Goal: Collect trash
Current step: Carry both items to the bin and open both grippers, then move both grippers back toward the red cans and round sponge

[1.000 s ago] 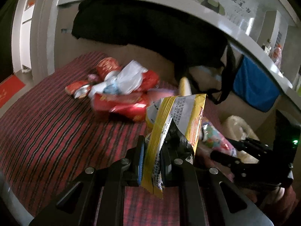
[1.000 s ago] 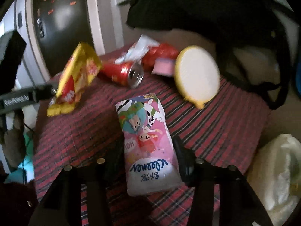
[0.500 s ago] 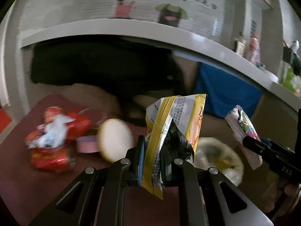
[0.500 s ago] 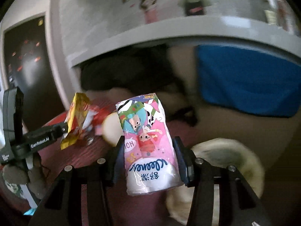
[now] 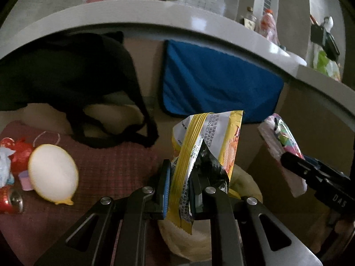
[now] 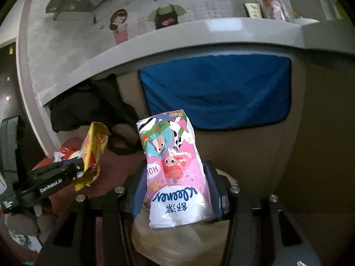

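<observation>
My left gripper point(image 5: 179, 184) is shut on a yellow snack wrapper point(image 5: 208, 146), held up in the air; the right wrist view shows the same wrapper point(image 6: 93, 150) at the left. My right gripper point(image 6: 176, 188) is shut on a pink cartoon-printed tissue pack point(image 6: 173, 173), which the left wrist view shows at the right point(image 5: 281, 146). Below both loads sits a pale plastic bag point(image 5: 193, 239), also under the pack in the right wrist view point(image 6: 177, 241). Red wrappers and a red can point(image 5: 11, 197) lie on the red striped cloth point(image 5: 111, 166) at the left.
A white oval thing with a yellow rim point(image 5: 53, 175) lies on the cloth. A black bag point(image 5: 66, 75) and a blue cloth point(image 5: 219, 84) hang against the brown wall under a grey ledge point(image 5: 199, 26). A person's hand point(image 6: 15, 221) holds the left gripper.
Both grippers swung right and rose, carrying the wrapper and the tissue pack off the striped cloth to above the pale bag. The trash pile has slid to the far left of view.
</observation>
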{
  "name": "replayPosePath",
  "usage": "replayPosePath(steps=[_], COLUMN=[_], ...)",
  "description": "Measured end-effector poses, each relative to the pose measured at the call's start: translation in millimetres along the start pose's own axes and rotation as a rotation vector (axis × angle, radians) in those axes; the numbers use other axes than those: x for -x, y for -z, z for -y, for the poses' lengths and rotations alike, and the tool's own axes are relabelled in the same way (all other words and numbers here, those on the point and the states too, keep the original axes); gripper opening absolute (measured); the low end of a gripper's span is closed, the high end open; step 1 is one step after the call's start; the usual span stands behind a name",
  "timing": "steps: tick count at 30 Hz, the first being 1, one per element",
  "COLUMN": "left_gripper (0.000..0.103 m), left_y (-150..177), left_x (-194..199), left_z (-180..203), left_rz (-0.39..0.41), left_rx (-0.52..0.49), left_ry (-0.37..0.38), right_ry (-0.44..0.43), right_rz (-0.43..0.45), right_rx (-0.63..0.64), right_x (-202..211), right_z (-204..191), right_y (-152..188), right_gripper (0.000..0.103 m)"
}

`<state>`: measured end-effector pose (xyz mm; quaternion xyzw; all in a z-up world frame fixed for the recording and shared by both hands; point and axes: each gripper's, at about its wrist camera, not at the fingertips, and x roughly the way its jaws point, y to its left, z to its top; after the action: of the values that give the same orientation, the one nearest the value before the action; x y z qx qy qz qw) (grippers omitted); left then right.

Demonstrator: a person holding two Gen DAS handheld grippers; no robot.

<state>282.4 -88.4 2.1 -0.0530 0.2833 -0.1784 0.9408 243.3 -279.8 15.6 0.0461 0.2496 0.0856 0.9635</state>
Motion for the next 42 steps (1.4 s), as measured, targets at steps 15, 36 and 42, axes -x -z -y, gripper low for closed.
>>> replayPosePath(steps=[15, 36, 42], left_gripper=[0.015, 0.049, 0.049], left_y=[4, 0, 0], left_x=[-52, 9, 60], left_z=[4, -61, -99], left_rz=[-0.082, -0.021, 0.034], left_rx=[0.024, 0.1, 0.106], left_ry=[0.102, 0.07, -0.006], right_ry=[-0.014, 0.012, 0.006], right_rz=[-0.055, 0.0, 0.021], right_rx=[-0.101, -0.063, -0.004], right_x=[-40, -26, -11], right_z=[38, 0, -45], right_y=[16, 16, 10], right_gripper=[0.047, 0.06, 0.059])
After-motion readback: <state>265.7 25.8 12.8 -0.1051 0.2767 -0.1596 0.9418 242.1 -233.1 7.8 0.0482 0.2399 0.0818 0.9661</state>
